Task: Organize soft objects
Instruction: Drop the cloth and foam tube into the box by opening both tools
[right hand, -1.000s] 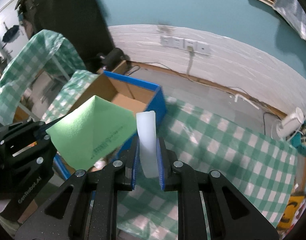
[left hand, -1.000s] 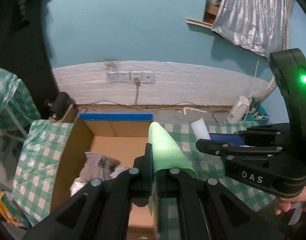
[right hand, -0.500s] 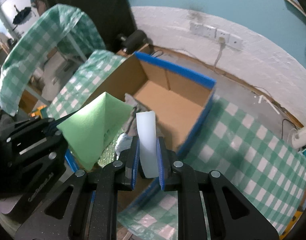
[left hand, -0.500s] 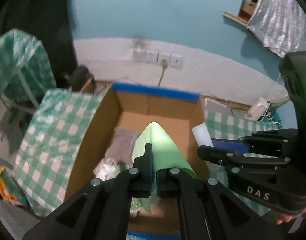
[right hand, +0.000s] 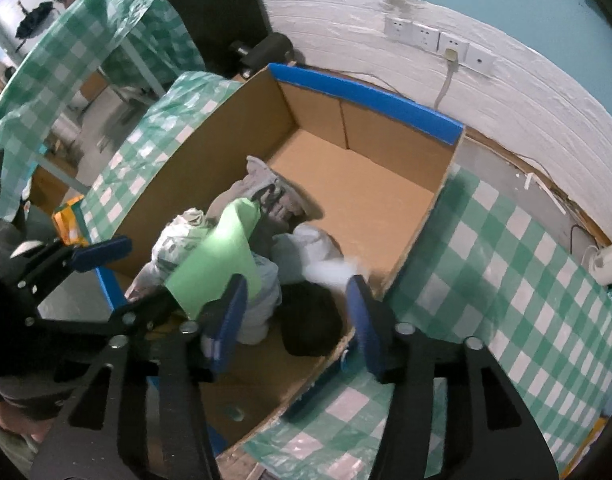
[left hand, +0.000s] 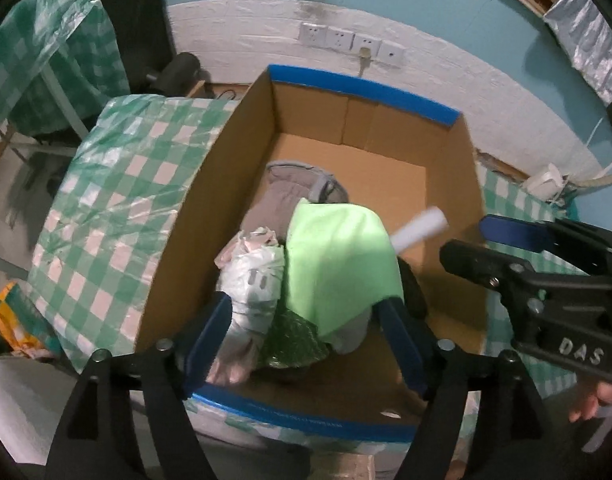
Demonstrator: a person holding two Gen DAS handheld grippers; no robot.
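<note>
Both wrist views close, steeply down — cardboard box (left hand: 457,184) shared.

You see a matt brown cardboard box (left hand: 385,184) with smooth blue tape on its rims, a soft matt green cloth (left hand: 337,264) inside it, and a glossy, crinkled green-checked plastic cover (right hand: 517,264) on the table.

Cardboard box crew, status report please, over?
Left gripper, right gripper: jaws just opened, nothing held. Green cloth, white foam piece dropping into cardboard box. Nothing in the way.
</note>
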